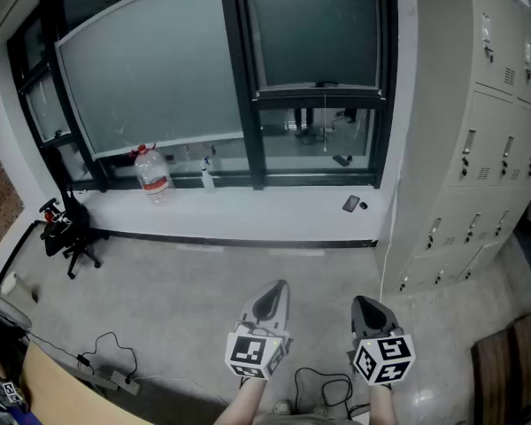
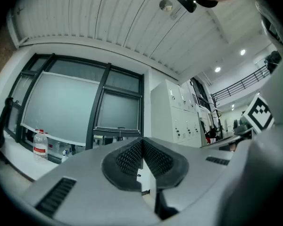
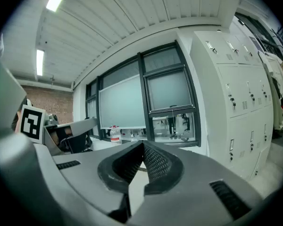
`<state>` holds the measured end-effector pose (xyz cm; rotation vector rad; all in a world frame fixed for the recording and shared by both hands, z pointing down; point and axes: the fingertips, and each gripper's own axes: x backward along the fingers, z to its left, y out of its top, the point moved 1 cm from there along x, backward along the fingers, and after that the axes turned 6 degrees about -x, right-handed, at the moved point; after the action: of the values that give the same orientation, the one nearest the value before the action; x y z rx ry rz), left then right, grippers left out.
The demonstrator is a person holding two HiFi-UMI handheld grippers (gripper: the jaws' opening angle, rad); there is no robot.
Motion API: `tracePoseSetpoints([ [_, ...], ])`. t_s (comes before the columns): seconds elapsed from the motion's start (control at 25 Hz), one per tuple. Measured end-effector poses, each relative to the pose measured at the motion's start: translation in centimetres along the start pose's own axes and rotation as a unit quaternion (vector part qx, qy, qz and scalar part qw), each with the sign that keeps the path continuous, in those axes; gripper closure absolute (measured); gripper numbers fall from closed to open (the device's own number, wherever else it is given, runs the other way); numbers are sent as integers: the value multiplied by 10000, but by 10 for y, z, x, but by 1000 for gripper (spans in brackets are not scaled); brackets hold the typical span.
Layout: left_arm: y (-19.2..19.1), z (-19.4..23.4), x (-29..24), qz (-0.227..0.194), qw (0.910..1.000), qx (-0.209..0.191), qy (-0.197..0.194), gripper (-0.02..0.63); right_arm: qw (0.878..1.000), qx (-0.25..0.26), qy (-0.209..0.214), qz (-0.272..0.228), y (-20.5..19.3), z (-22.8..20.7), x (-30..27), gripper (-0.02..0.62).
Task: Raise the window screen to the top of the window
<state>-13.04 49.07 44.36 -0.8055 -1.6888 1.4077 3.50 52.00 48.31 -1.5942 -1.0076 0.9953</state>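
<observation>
The window screen [image 1: 314, 34] covers the upper part of the right pane. Its bottom bar [image 1: 319, 87] sits about two thirds of the way down, and a thin pull cord [image 1: 326, 122] hangs below it. The left gripper view shows the same screen [image 2: 117, 109], and the right gripper view shows it too [image 3: 170, 89]. My left gripper [image 1: 273, 288] and right gripper [image 1: 365, 303] are held low over the floor, well back from the window and pointing toward it. Both are shut with nothing between the pads [image 2: 132, 155] [image 3: 156, 161].
A water bottle [image 1: 153, 173], a small spray bottle [image 1: 207, 177] and a dark flat object [image 1: 350, 204] stand on the white sill. Grey lockers [image 1: 478, 131] line the right wall. A black office chair [image 1: 66, 228] is at left, and cables [image 1: 115, 361] lie on the floor.
</observation>
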Motion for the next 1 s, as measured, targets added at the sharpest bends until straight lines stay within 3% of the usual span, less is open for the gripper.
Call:
tracePoseSetpoints([
  [0.12,-3,-4,-3,27,10000,4,-54,603,10000,-34,-71,11,-1,-3,-1,591],
  [0.32,-10,-13,-8,135,9999,-3,-91,603,9983,519,-269,58,1,-9,2,591],
  [0.56,-16,-18,-15,207,9998,64,17,603,9976,645,-229,-74,3,-20,5,591],
  [1.0,-41,-21,-45,400,9990,115,183,603,9995,275,17,-177,0,-64,0,591],
])
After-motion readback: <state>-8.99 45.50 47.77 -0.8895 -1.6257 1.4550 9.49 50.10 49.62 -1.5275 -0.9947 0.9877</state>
